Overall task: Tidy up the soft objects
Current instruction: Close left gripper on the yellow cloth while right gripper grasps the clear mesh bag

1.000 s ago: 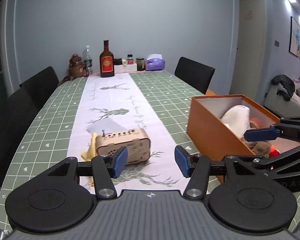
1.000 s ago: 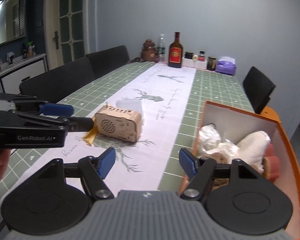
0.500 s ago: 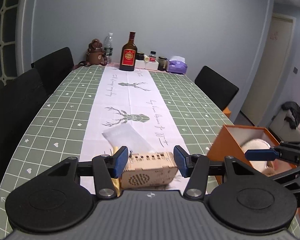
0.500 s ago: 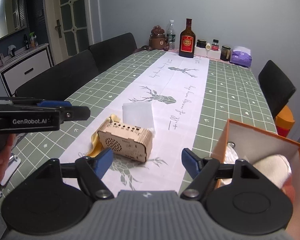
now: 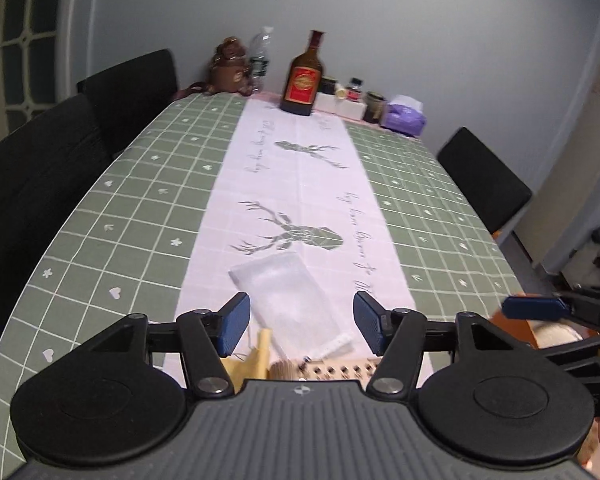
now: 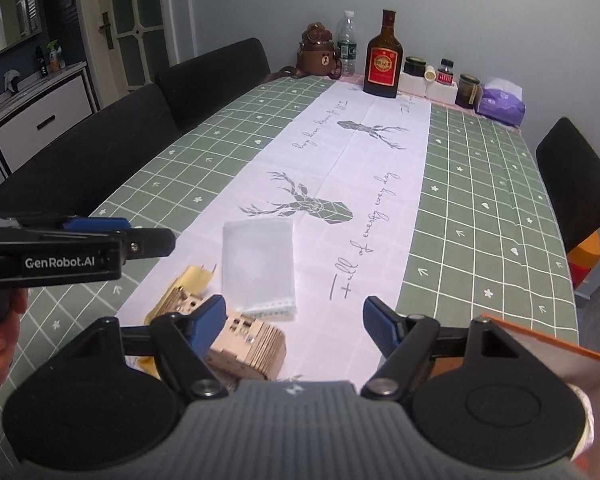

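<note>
Both empty, nothing pinched: left hand-held gripper (image 5: 299,327) spread wide above the near worktop (image 5: 132,216); right hand-held gripper (image 6: 294,326) likewise spread.

Likely step: pick the next soft item. Candidates: clear plastic pouch (image 6: 259,262) flat on the white runner (image 6: 364,152), and yellow cloth (image 6: 194,278) partly under the wooden box (image 6: 240,346). Orange box (image 6: 548,364) at near right, white soft item (image 5: 556,336) inside.

To do well: drop low, pinch pouch by an edge since flat film offers little to grip; slide cloth out sideways, avoid dragging the wooden box.

Count: 1 pouch, 1 yellow cloth, 1 wooden box, 1 orange box.
</note>
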Action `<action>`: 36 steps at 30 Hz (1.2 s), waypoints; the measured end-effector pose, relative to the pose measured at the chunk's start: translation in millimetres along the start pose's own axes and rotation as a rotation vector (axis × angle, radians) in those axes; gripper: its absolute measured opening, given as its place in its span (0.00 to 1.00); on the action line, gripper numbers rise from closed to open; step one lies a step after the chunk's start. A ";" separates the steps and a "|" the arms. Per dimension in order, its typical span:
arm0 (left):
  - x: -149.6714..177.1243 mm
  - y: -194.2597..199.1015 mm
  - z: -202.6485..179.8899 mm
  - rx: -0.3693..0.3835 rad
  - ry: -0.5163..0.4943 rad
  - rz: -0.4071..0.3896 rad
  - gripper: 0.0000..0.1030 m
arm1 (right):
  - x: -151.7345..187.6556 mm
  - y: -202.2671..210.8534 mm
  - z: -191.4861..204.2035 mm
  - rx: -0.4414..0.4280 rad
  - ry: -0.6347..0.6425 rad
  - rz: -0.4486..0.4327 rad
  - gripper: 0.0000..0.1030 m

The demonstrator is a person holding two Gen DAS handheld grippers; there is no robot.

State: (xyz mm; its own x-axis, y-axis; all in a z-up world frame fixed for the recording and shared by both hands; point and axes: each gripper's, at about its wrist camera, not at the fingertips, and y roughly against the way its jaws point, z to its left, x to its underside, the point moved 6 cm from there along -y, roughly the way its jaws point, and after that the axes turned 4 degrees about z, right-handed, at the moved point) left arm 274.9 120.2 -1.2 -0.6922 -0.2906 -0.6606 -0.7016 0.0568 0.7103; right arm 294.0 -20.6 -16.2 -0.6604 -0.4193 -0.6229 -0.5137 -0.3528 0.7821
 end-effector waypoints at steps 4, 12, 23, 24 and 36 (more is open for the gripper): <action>-6.3 -19.7 9.1 -0.024 0.006 0.048 0.70 | -12.6 -23.3 -12.1 -0.010 -0.036 0.048 0.73; 21.9 -53.3 34.2 -0.035 0.078 0.189 0.74 | -13.9 -66.6 -16.2 -0.047 -0.047 0.121 0.73; 32.9 -82.9 61.4 -0.053 0.235 0.300 0.64 | -17.3 -85.2 -11.7 -0.065 -0.015 0.135 0.73; 34.3 -84.0 64.6 -0.062 0.242 0.304 0.63 | -18.1 -87.0 -11.8 -0.064 -0.015 0.137 0.73; 43.3 -90.0 65.1 -0.093 0.173 0.327 0.17 | -26.9 -117.8 -6.3 -0.052 -0.002 0.184 0.73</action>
State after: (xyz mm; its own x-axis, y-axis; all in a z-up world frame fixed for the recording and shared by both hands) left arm 297.1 164.7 -109.5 -0.8328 -0.4292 -0.3497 -0.4243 0.0892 0.9011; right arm 375.7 27.0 -91.7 -0.7417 -0.4791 -0.4695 -0.3552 -0.3133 0.8807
